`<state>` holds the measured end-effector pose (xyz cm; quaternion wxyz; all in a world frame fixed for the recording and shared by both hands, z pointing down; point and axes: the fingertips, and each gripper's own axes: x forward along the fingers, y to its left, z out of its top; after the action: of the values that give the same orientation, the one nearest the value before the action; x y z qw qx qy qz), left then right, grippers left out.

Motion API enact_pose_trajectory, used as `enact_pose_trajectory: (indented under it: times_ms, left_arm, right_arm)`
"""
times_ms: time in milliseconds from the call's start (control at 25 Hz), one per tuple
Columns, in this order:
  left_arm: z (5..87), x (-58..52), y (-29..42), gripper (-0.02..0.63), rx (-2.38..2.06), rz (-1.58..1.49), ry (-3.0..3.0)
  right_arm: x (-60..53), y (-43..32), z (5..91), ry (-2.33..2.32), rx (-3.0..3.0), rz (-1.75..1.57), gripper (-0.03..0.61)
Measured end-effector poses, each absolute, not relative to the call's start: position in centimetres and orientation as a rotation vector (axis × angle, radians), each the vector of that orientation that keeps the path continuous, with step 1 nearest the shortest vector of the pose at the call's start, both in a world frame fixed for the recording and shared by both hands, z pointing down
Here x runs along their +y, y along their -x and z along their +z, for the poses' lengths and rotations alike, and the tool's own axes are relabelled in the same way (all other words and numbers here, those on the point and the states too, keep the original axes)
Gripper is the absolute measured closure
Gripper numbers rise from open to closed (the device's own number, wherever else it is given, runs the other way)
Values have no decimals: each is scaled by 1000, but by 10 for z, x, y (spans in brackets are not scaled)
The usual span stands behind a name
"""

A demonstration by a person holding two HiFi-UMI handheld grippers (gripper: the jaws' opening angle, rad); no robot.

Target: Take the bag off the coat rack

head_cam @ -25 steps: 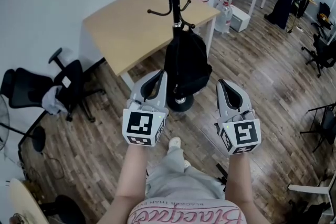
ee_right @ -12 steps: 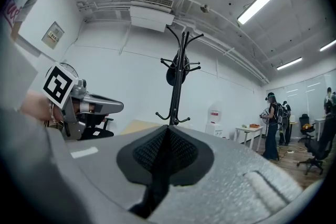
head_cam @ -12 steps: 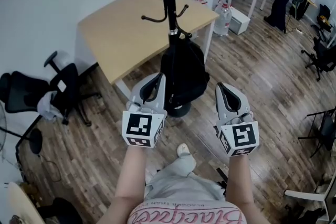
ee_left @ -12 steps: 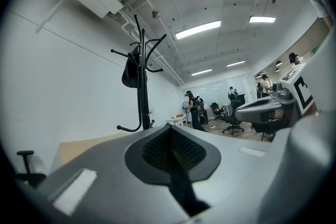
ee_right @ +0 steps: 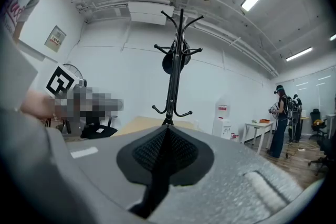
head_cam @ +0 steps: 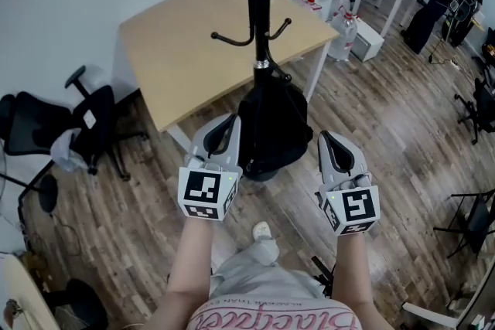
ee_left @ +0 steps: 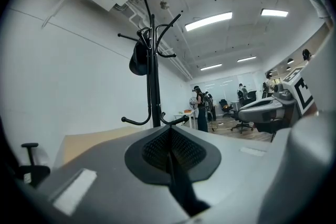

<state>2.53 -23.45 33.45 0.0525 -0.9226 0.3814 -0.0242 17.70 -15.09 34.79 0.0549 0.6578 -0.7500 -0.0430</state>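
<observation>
The left gripper has its jaws pressed together with nothing between them. Past them stands the coat rack (a dark item hangs near its top), and a wooden table lies low on the left.

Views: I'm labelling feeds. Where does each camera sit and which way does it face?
Head view: on the head, facing steeply down at the rack, bag and table; left gripper, right gripper and forearms show.
Left gripper view: on that gripper, facing up along shut jaws at the rack; right gripper at right.
Right gripper view: likewise, shut jaws, rack ahead; left gripper at left.
All share the rack.
</observation>
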Motion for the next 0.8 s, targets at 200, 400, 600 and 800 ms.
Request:
enact_pose_trajectory:
  times_ms: [200,400,600,800]
  left_arm:
    - [345,-263,-36,594,1196,-92,2814]
    - [350,-283,-43,594,1216,-83,2818]
    - [355,-294,-39,536,1240,-61,2839]
    - [360,-300,-45,353,1215,-34,2909]
  right_arm:
    - [-183,-191,354,-1977,-2315,-92,574]
    - [-209,-202,359,-1946,-2334,-58,533]
    - [-228,-204,364,-1893,-2343,-37,452]
    - [-239,-203,371,-1839,-2372,8,335]
